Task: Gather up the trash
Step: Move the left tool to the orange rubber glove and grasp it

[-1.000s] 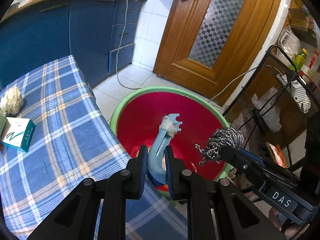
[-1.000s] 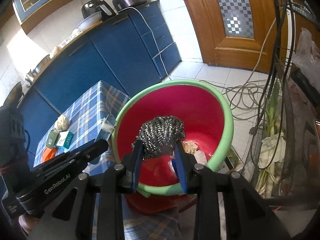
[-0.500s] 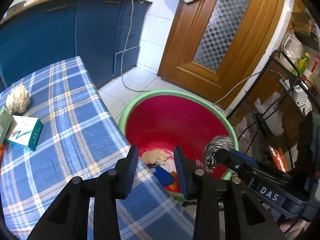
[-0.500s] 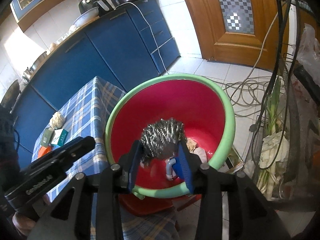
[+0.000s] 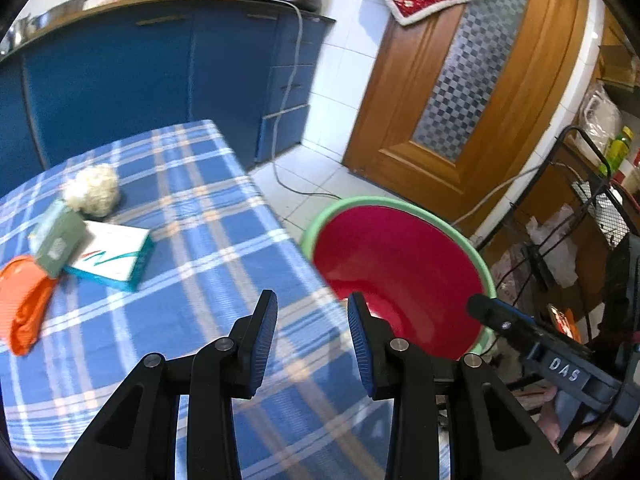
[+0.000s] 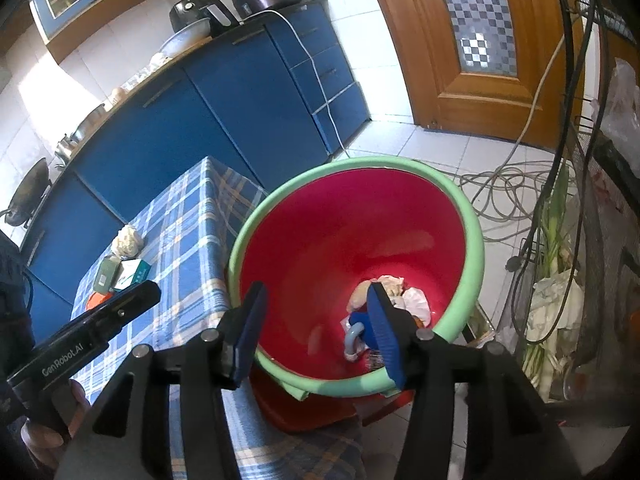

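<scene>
The red basin (image 6: 460, 216) with the pale green rim is the landmark here; it stands just beside the corner of the table (image 5: 208, 280), which wears a blue plaid cloth.

The right tongs (image 6: 316, 332) hang over the near rim of the basin, jaws opening, with nothing between the blue pads (image 6: 384, 336). Below them, at the bottom of the basin, lies the collected trash (image 6: 392, 292): crumpled white and tan paper scraps and a light blue curved plastic piece (image 6: 354, 338). A bit of grey shows beside it, partly hidden behind the right pad, too little to name.

The left tongs (image 5: 312, 336) are over the table edge, left of the basin, jaws parted to a moderate gap and empty.

Further left of the basin, well apart from it on the cloth, remaining litter sits in a cluster: a white crumpled wad (image 5: 94, 190), a small grey-green box (image 5: 56, 236) leaning on a white-and-teal carton (image 5: 114, 254) with a red and green zigzag mark, its text unreadable, and an orange item (image 5: 22, 304) at the far edge.

Readable writing: "DAS" on the right tool's body as seen from the left wrist view, and "GenRobot.AI" on the left tool's body as seen from the right wrist view.
</scene>
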A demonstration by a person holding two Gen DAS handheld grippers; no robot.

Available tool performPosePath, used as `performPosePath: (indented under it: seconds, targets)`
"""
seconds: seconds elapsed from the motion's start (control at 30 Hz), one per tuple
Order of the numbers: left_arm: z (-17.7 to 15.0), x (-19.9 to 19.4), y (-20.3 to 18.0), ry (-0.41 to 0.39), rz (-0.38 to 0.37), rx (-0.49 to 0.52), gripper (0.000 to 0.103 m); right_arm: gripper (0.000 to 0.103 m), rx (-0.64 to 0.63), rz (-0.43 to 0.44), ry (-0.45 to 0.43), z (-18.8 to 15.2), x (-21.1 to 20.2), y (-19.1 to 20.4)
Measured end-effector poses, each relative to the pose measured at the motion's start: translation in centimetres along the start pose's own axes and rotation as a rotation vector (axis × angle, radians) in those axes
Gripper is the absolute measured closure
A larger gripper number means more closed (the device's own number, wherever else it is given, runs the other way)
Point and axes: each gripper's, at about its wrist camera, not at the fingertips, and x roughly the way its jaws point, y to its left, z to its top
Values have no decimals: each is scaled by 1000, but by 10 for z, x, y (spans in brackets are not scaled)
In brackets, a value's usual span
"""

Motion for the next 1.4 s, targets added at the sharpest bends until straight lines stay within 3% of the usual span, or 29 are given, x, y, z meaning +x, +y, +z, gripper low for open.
performPosePath:
  seconds: [0.73,0.9,1.17,1.4]
  targets:
    - [-14,-61,137,-77,265,-216,65,43,-123,78,34,-2,6,68]
    - [-18,-60,163,-63,319,-267,58,40,-156,98,50,-4,11,85]
    - [-15,-45,183,-39,400,-251,58,36,-228,120,106,-3,25,114]
    - [-15,-32,196,-11,383,-261,58,33,-323,143,170,3,45,149]
